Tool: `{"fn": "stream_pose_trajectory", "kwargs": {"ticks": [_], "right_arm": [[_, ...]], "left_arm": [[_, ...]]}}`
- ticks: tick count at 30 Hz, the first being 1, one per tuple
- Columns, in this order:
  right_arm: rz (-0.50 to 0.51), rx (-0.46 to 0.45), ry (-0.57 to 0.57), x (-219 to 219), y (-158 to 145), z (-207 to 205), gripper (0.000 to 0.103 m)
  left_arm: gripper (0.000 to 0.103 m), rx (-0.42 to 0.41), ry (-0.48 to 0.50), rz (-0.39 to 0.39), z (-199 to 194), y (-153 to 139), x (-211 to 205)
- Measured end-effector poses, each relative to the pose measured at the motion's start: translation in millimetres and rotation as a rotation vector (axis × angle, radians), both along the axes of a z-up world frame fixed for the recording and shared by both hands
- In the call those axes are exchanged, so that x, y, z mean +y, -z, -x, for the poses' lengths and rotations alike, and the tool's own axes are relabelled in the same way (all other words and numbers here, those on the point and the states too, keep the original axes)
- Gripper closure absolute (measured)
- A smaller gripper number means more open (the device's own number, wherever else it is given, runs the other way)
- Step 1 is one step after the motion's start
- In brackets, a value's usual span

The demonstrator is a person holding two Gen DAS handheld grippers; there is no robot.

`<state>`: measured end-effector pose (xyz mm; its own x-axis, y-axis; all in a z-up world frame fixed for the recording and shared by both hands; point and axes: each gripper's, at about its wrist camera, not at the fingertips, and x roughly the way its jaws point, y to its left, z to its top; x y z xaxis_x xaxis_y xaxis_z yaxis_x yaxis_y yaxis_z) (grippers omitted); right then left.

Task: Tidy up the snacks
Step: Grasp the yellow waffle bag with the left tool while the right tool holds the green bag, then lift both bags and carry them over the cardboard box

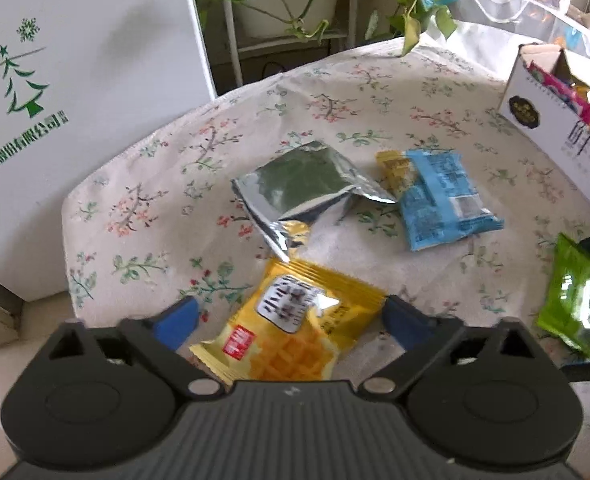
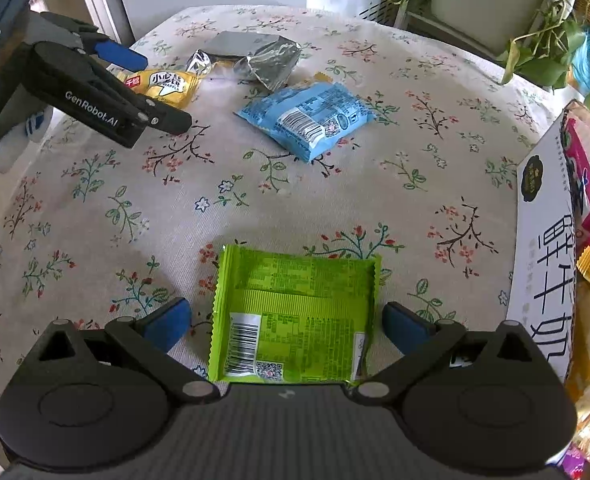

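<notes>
The left hand-held gripper (image 1: 287,320) is held steeply downward over the yellow waffle packet (image 1: 291,332), which lies flat on the desk (image 1: 155,200) under its floral cloth. The jaws straddle the packet; the right pad appears to touch the packet's edge, while a gap is seen at the left pad, so no firm grip is judged to exist yet.

The right hand-held gripper (image 2: 287,328) is likewise set astride the green packet (image 2: 295,316), near the desk's front. Its jaws stand wide, with gaps visible on both sides, so nothing is held. Each packet is apparently bracketed this way so that closing alone would capture it.

3 loose items are left between them: a silver foil packet (image 1: 307,184), a blue packet (image 1: 443,196) and a small yellow sweet (image 1: 391,164) tucked against the blue one.

1 container is seen: a white carton (image 2: 543,240) at the desk's right edge, open at the top. Pink and orange-yellow wrappers are already stacked inside it; how full it is cannot be told. It is judged to be the destination for the loose snacks.
</notes>
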<state>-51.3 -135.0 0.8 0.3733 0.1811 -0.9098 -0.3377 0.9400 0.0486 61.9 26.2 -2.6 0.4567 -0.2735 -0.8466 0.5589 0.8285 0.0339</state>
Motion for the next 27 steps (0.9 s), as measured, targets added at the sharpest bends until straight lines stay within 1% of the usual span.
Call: {"fn": "stream_pose_trajectory", "kwargs": {"ticks": [1,2,3,4,5,6,8,9,10,12,14,16,19,23,27], "right_arm": [[-0.001,0.000,-0.006,0.2,-0.6,-0.5,0.000],[-0.002,-0.002,-0.015,0.7,-1.5,-0.6,0.003],[-0.002,-0.008,-0.028,1.3,-3.2,-0.1,0.008],[-0.004,-0.014,-0.036,1.9,-4.9,0.3,0.011],[-0.006,-0.018,-0.043,2.1,-6.2,0.3,0.016],[-0.008,-0.021,-0.047,2.3,-7.2,0.2,0.018],[-0.012,-0.026,-0.050,1.9,-8.2,-0.5,0.022],[-0.014,-0.031,-0.046,1.1,-9.2,-1.0,0.026],[-0.017,-0.033,-0.043,-0.1,-10.1,-1.9,0.028],[-0.038,-0.028,-0.021,-4.3,-11.7,-4.8,0.033],[-0.064,-0.019,-0.004,-9.2,-13.1,-9.1,0.036],[-0.098,-0.012,0.021,-13.6,-14.2,-11.3,0.036],[-0.136,-0.027,0.032,-16.9,-21.7,-10.1,0.036],[-0.167,-0.050,0.047,-22.5,-30.1,-10.6,0.036],[-0.187,-0.083,0.060,-27.3,-40.3,-8.3,0.036]], "left_arm": [[0.024,0.011,0.011,0.018,1.8,-1.7,0.6],[0.034,0.019,0.015,0.032,3.3,-3.0,0.7],[0.042,0.026,0.017,0.045,5.5,-4.2,0.2],[0.044,0.022,0.016,0.044,8.6,-4.7,-1.4],[0.047,0.015,0.016,0.038,11.4,-5.3,-3.1],[0.049,0.014,0.007,0.035,13.5,-5.9,-4.3],[0.050,0.015,-0.015,0.030,16.7,-7.7,-5.4],[0.051,0.013,-0.021,0.023,19.2,-8.7,-6.6],[0.051,0.009,-0.028,0.013,22.2,-9.9,-7.8],[0.051,-0.001,-0.042,-0.003,26.9,-11.5,-9.4],[0.051,-0.006,-0.069,0.001,31.8,-14.2,-8.2],[0.051,-0.007,-0.112,0.038,36.9,-19.9,-4.6],[0.051,-0.005,-0.176,0.134,46.5,-30.4,2.3],[0.051,-0.047,-0.223,0.176,65.4,-42.6,0.7],[0.051,-0.068,-0.295,0.239,82.2,-49.0,4.8]]}}
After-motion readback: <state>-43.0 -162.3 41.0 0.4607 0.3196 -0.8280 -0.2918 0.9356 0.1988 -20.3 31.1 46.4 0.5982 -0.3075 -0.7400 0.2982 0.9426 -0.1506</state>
